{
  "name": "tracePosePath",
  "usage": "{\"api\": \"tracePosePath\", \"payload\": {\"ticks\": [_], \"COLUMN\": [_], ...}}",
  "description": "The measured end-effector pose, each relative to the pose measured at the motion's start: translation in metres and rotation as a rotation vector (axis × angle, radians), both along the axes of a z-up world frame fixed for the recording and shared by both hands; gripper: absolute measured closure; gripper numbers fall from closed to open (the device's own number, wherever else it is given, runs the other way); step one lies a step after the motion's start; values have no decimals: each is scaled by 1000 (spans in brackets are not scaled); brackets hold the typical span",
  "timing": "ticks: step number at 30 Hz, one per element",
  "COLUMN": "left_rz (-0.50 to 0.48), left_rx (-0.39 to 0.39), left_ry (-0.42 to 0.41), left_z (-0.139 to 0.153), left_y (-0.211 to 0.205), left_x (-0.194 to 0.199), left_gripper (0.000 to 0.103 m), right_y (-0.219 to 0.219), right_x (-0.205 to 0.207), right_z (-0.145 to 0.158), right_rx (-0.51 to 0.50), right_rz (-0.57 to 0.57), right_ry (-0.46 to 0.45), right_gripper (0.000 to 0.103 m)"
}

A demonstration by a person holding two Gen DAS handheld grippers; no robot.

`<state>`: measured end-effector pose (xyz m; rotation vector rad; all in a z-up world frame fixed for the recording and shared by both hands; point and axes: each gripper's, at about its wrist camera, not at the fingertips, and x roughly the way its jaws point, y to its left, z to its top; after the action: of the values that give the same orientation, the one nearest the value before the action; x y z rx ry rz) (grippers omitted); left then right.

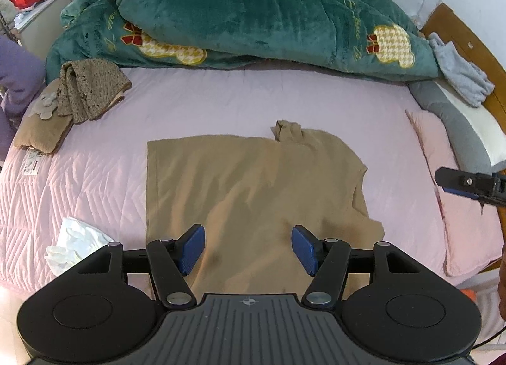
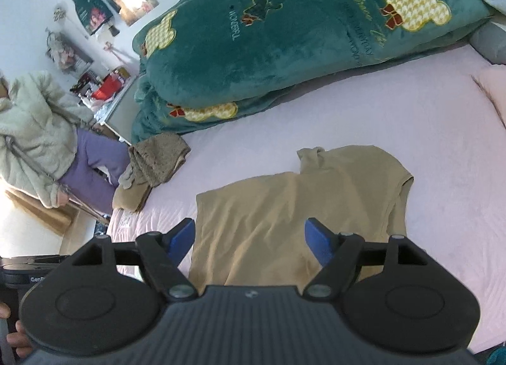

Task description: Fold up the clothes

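A tan short-sleeved shirt (image 1: 253, 188) lies flat on the pink bed sheet (image 1: 221, 102), partly folded, with its left side a straight edge and one sleeve out to the right. It also shows in the right wrist view (image 2: 284, 207). My left gripper (image 1: 248, 248) is open and empty, just above the shirt's near edge. My right gripper (image 2: 249, 245) is open and empty, above the shirt's near part. The right gripper also shows at the right edge of the left wrist view (image 1: 468, 185).
A green quilt (image 1: 253, 8) is heaped along the far side of the bed. Folded brown clothes (image 1: 85, 93) lie at the far left. A white plastic bag (image 1: 76, 241) lies near left. Pillows (image 1: 455, 131) lie at the right. A seated person (image 2: 41, 131) is left of the bed.
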<state>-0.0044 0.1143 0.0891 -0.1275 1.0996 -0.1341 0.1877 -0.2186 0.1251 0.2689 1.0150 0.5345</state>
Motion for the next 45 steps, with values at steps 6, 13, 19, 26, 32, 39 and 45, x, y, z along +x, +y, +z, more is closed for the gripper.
{"api": "tracePosePath", "payload": {"ticks": [6, 13, 19, 26, 32, 39, 45], "left_rz": [4, -2, -49, -105, -138, -120, -89], "left_rx": [4, -8, -11, -25, -39, -30, -10], "left_ry": [6, -3, -19, -32, -32, -58, -48], "left_z": [-4, -7, -7, -10, -18, -12, -9], "left_y": [8, 13, 15, 20, 14, -5, -39], "left_x": [-5, -10, -14, -14, -16, -21, -35], "left_gripper": [40, 40, 40, 40, 40, 40, 40], "right_y": [14, 31, 41, 43, 35, 27, 1], "right_x": [-8, -12, -20, -36, -49, -49, -51], "right_z": [0, 1, 2, 8, 5, 11, 7], "right_rx": [-27, -72, -85, -93, -127, -122, -107], "right_rz": [30, 41, 18, -41, -74, -46, -8], "right_ry": [4, 0, -16, -38, -26, -55, -44], "right_gripper": [26, 25, 24, 23, 22, 21, 20]}}
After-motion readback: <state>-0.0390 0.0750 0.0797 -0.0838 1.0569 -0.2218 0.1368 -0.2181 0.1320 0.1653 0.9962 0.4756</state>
